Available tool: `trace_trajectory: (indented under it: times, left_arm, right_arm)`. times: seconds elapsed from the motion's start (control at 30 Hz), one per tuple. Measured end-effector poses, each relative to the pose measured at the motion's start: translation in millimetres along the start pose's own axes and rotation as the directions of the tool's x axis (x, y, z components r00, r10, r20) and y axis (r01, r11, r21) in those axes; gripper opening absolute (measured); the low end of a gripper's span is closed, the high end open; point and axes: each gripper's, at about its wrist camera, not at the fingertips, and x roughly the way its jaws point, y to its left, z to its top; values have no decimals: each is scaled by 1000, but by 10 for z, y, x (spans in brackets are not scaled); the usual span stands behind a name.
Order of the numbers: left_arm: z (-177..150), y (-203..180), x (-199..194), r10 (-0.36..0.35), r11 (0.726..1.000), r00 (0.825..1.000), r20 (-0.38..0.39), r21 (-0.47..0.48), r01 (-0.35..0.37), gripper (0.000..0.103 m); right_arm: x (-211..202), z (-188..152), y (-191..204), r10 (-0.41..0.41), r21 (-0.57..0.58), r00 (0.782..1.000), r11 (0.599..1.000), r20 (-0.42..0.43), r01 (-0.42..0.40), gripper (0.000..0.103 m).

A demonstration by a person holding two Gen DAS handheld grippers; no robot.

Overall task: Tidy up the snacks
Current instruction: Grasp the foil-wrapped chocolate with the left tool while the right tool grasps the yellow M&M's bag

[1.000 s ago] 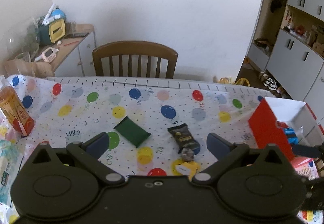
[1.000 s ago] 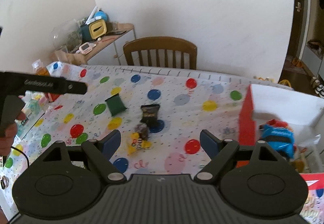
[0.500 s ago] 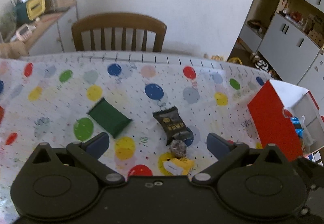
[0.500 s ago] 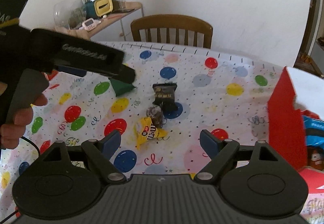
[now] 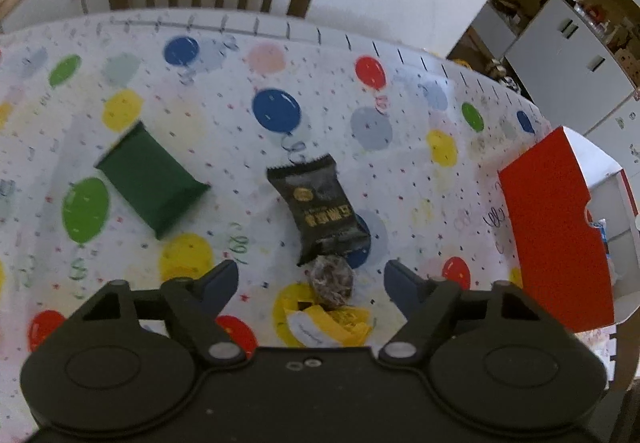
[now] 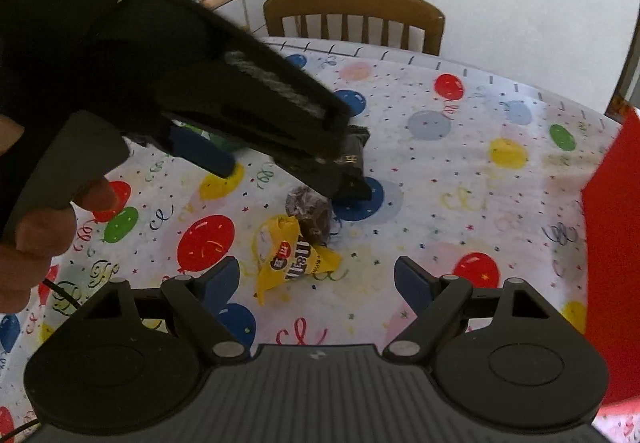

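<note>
My left gripper (image 5: 310, 279), jaws just narrowing but empty, straddles the round candy (image 5: 333, 280), nearer it than my open right gripper (image 6: 316, 279).

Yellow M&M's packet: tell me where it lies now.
The yellow M&M's packet lies on the balloon tablecloth in the right wrist view, low and centre-left, touching the small dark round snack just beyond it.

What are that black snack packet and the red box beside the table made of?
Black snack packet: apparently glossy plastic film, judging by its crimped, serrated end and sheen. Red box: seemingly matte cardboard, with flat stiff walls and a white inside.
</note>
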Motion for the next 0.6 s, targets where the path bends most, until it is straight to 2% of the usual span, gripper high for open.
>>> trace_trajectory:
  times: [0.2,0.27,0.33,0.4,0.53,0.6]
  left_arm:
    - [39,-24,145,-21,1000,999,-39,0,21,59]
    - [42,-23,178,-29,1000,999,-44,-5,29,57]
    - [38,-28,202,-31,1000,999,-45,-5,30,54]
    - [38,-18,218,-37,999,998,-50,-10,36,44]
    - [34,9,234,-43,999,998,-55,-27,42,38]
    - [33,23,241,-47,998,997,-55,-35,45,25]
  right_arm:
    - [191,47,56,11,-16,1000,1000,-11,-11,66]
    - [244,55,62,12,-16,1000,1000,-17,-12,61]
    - [278,59,75,9,-21,1000,1000,-16,-9,59]
    - [303,65,84,6,-29,1000,1000,-20,-6,57]
    - [315,76,108,2,-48,1000,999,-14,-2,52]
    - [302,71,119,2,-52,1000,999,-11,-3,50]
